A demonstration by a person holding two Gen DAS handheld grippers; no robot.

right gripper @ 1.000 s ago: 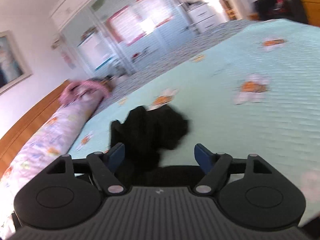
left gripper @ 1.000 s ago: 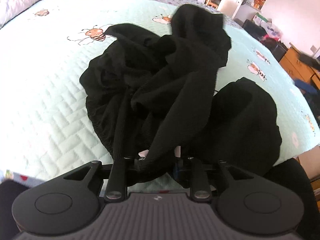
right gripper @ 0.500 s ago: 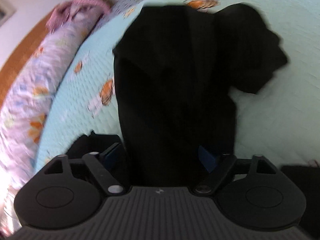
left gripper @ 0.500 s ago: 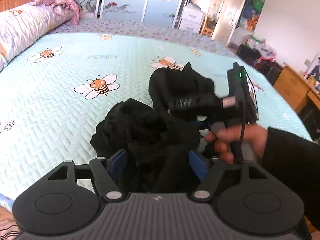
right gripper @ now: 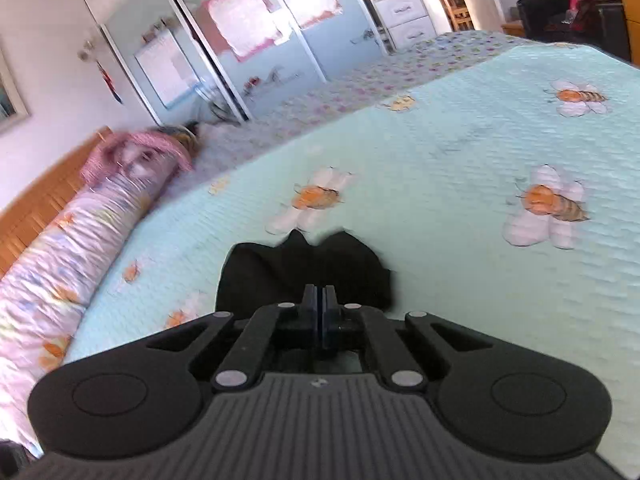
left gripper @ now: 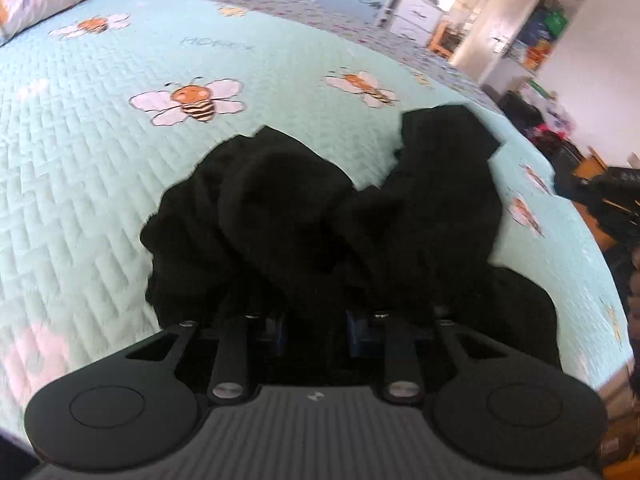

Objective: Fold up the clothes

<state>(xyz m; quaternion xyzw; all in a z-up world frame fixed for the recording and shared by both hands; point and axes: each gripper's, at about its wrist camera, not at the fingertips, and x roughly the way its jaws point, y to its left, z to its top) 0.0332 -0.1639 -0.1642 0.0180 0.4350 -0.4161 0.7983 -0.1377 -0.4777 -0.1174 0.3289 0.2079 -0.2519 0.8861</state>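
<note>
Left gripper [left gripper: 316, 322] fingertips buried under black garment [left gripper: 320, 220], contact hidden. Right gripper [right gripper: 319, 300] blocks the cloth's near edge. Pillow roll [right gripper: 80, 232] blurred, cropped at frame edge.

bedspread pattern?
Mint-green quilted bedspread with cartoon bees; clearest in the right wrist view.

The crumpled garment [left gripper: 320, 216] lies on the bed [left gripper: 80, 184], near its near edge. A long pillow [right gripper: 60, 248] lies along the left side, before the headboard [right gripper: 36, 200]. Behind the bed's far end stand a wardrobe [right gripper: 240, 40] and drawers [right gripper: 404, 16].
</note>
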